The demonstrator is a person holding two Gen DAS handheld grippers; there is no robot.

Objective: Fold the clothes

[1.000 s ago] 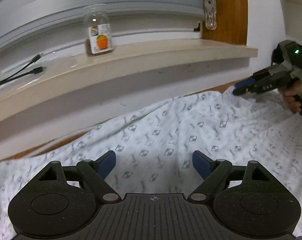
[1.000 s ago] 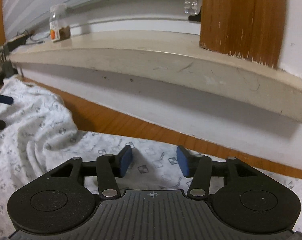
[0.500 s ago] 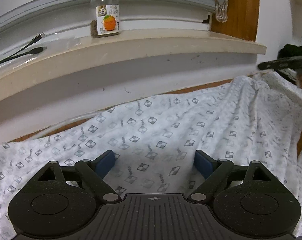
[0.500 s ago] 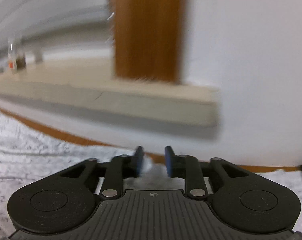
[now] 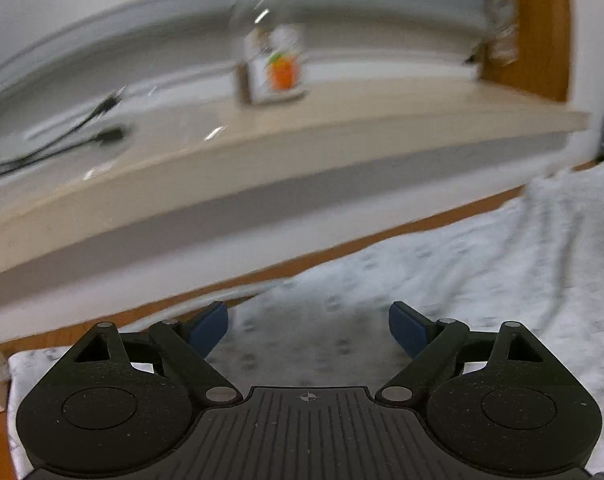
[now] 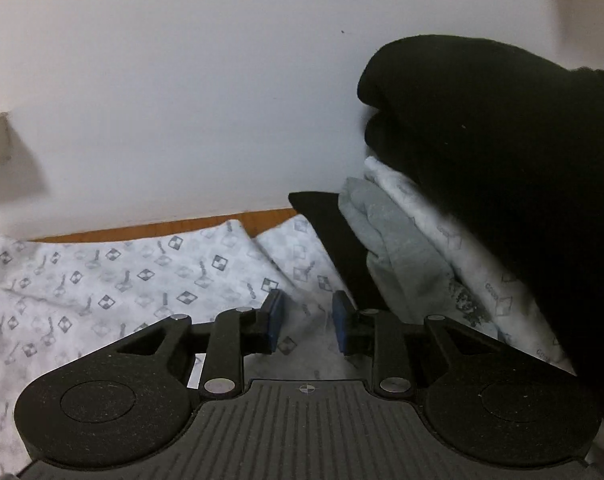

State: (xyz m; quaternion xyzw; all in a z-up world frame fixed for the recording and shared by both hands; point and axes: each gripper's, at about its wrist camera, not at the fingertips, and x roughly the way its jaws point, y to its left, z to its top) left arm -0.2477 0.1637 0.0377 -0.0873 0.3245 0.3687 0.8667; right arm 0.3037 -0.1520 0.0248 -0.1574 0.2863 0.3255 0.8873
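Across the brown wooden desk (image 6: 170,226), below the beige stone window sill (image 5: 342,128), the white garment with a grey checked-diamond print (image 6: 114,276) is spread flat, presumably for folding. The left tool (image 5: 308,326) is held wide and released above the cloth. The right tool (image 6: 305,322) is kept narrow, nothing visibly clamped, aimed toward a stack of folded clothes (image 6: 418,248).

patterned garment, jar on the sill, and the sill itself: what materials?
Patterned garment: thin woven fabric, likely matte cotton; it creases softly. Jar: clear body with a paper label, glass or plastic, too blurred to tell. Sill: smooth beige slab, maybe stone or laminate.
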